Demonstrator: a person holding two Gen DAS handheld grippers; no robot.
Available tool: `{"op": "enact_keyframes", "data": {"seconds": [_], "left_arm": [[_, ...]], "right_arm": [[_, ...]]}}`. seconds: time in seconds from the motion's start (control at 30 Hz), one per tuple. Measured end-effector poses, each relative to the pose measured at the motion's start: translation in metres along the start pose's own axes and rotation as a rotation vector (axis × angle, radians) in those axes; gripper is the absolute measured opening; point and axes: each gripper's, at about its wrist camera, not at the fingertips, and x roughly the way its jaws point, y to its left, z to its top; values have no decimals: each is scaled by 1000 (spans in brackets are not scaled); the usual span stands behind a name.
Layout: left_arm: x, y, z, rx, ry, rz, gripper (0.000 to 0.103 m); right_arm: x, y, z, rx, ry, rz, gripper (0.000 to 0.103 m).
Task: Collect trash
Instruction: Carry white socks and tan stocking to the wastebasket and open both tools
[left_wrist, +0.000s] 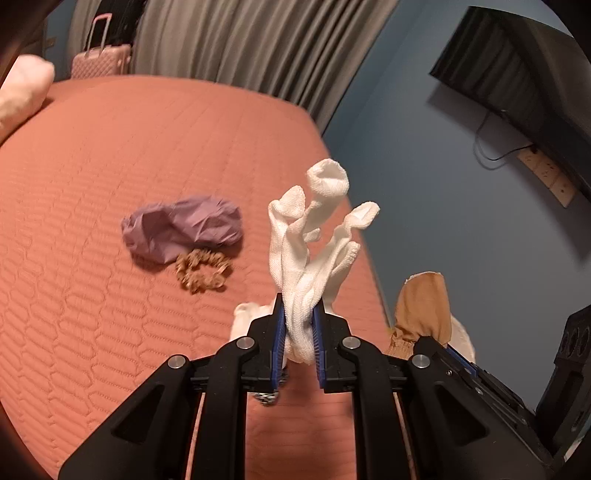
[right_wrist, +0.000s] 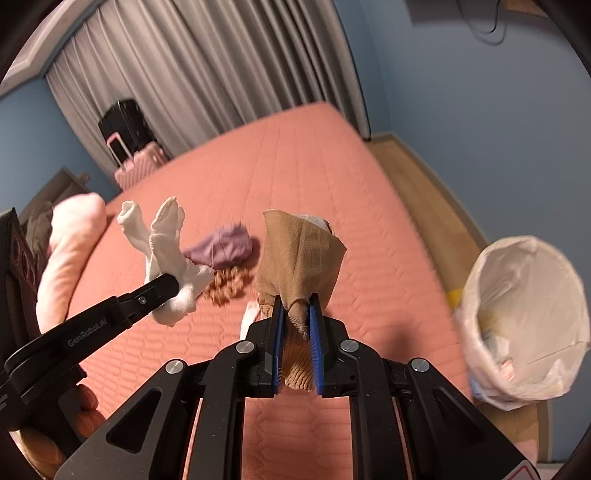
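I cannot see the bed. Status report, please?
Left hand-held gripper shut on white socks. Right hand-held gripper shut on tan stocking. Bin unobstructed.

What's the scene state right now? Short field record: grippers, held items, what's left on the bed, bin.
left gripper: shut on white socks, lifted off the bed
right gripper: shut on tan stocking, lifted off the bed
bed: salmon quilted cover
left on bed: purple cloth with a tan scrunchie at its near edge
bin: white-lined trash bin on the floor beside the bed, open, some scraps inside
background: pink suitcase, grey curtains
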Motion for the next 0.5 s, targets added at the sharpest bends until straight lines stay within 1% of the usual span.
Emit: {"op": "enact_keyframes", "data": {"seconds": [0.13,0.27,0.5], "left_arm": [[-17,-37,4,55,-45,-40,13],[-26,-75,5,117,-74,-83,13],[-36,-124,2,198,-96,-151,14]], "right_arm": [[-33,-9,7,3,-54,-4,12],[-64,-20,12,11,-108,-11,12],[-113,-49,22,49,-203,-45,12]]}}
